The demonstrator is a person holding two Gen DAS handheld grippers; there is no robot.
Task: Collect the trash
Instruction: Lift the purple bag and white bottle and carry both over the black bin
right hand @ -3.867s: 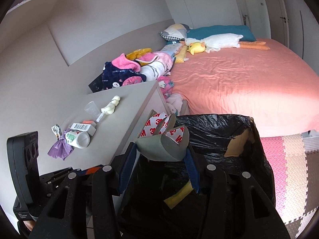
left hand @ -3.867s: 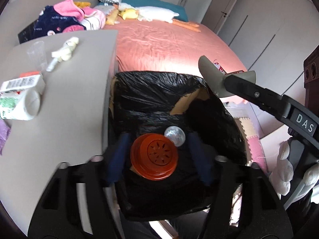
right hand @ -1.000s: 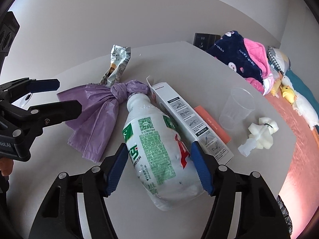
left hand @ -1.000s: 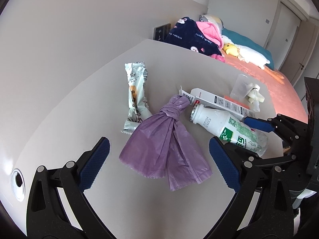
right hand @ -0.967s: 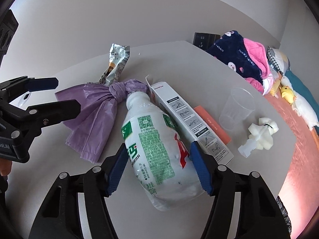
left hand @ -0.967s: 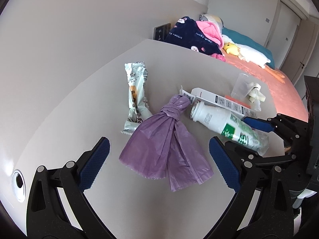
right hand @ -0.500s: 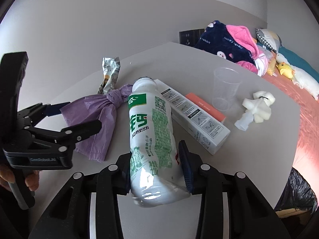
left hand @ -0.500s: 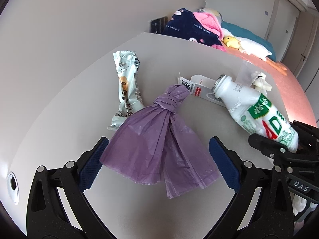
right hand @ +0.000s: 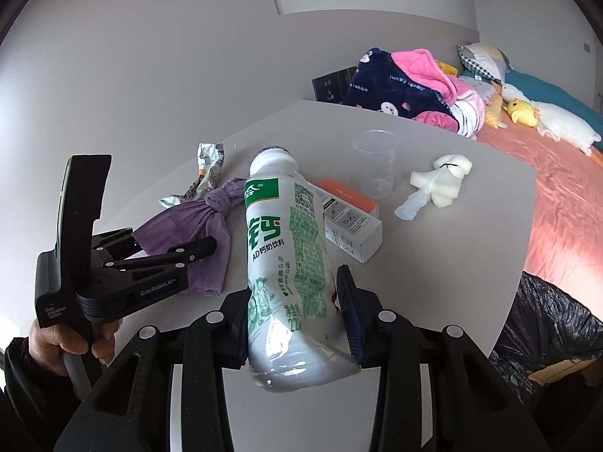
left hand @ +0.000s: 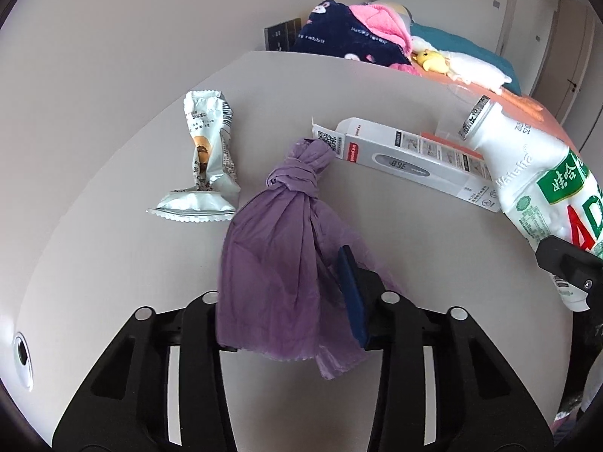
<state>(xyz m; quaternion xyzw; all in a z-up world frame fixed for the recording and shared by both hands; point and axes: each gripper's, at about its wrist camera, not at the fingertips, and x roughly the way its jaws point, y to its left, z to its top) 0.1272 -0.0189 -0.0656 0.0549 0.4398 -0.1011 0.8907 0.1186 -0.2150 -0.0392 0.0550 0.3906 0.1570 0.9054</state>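
On the worktop (left hand: 377,75), a crumpled snack wrapper (left hand: 205,165) lay furthest left, untouched. Beside it the left gripper (left hand: 286,301) had just closed its jaws on the loose skirt of the knotted purple plastic bag (left hand: 286,248), which rested on the worktop, the soft film bunching so it could probably be lifted in one piece. The white thermometer box (left hand: 410,158) lay just past the knot. To the right, the right gripper (right hand: 297,320) held its jaws clamped on the base of the white drink bottle (right hand: 286,248), raised off the worktop, likely bound for the black bin bag (right hand: 546,339) at the worktop's edge.
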